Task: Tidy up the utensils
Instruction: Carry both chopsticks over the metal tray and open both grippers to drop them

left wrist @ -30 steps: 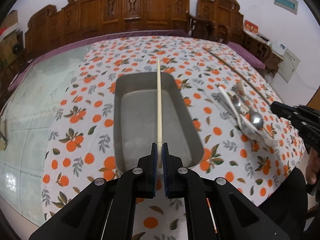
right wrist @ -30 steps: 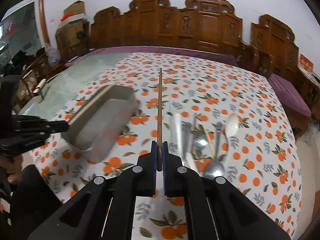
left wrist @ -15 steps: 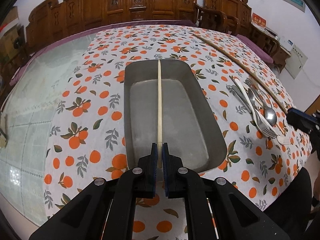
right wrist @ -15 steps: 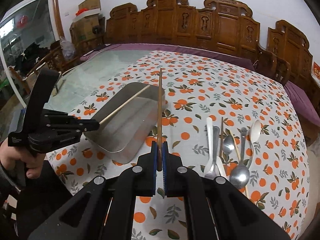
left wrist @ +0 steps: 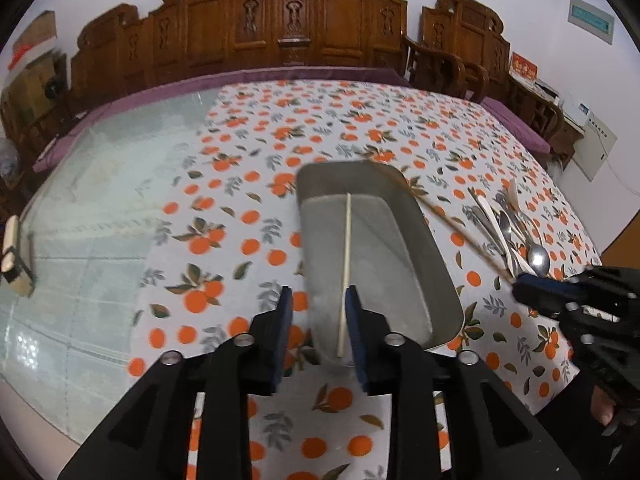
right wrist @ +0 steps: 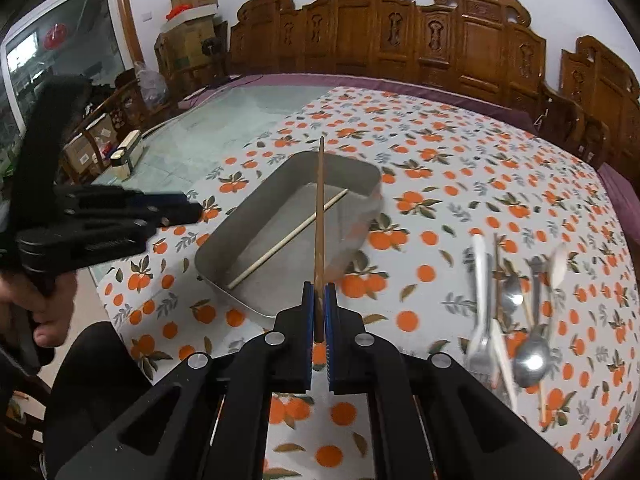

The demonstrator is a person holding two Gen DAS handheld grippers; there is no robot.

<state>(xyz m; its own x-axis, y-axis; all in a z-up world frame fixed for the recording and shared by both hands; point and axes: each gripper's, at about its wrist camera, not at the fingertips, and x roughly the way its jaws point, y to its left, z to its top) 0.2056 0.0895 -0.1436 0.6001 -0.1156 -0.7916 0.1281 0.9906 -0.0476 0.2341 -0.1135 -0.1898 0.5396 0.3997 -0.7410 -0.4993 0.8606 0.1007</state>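
Observation:
A grey metal tray sits on the orange-print tablecloth. A pale chopstick lies inside it. My left gripper is open, its jaws apart just above the tray's near end and the chopstick. My right gripper is shut on a brown chopstick that points out over the tray. It also shows in the left wrist view along the tray's right rim. Spoons and forks lie in a pile right of the tray.
Bare glass tabletop lies left of the cloth, with a small box at its edge. Carved wooden chairs line the far side. The table's near edge runs just under both grippers.
My left gripper has opened and let the pale chopstick drop into the tray. My right gripper has carried the brown chopstick left, over the tray.

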